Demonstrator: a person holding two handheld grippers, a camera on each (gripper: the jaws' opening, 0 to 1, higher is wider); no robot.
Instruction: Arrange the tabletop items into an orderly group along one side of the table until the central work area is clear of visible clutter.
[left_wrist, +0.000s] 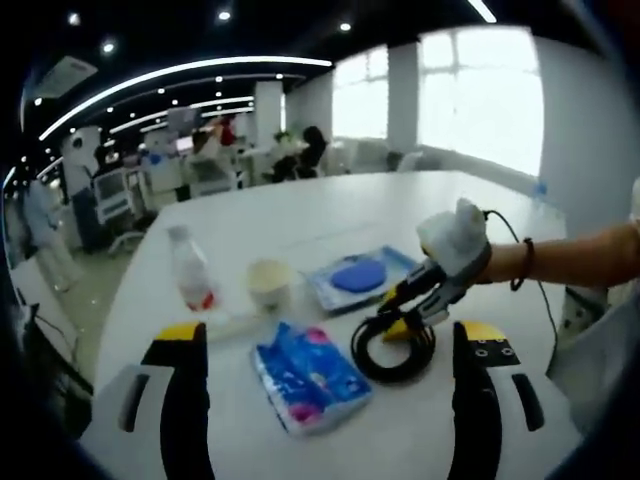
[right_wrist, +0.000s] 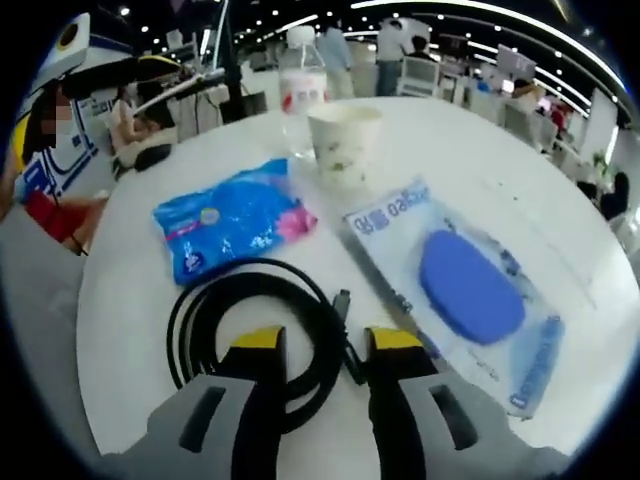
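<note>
On a white table (left_wrist: 300, 215) we see a blue tissue pack (left_wrist: 310, 376), a paper cup (left_wrist: 268, 284), a plastic bottle (left_wrist: 191, 268) and a clear pouch with a blue oval (left_wrist: 358, 276). Our left gripper (left_wrist: 330, 345) is spread wide, holding nothing. Our right gripper (right_wrist: 318, 340) — jaws narrowed around a coiled black cable (right_wrist: 255, 335) — meets it beside the tissue pack.
</note>
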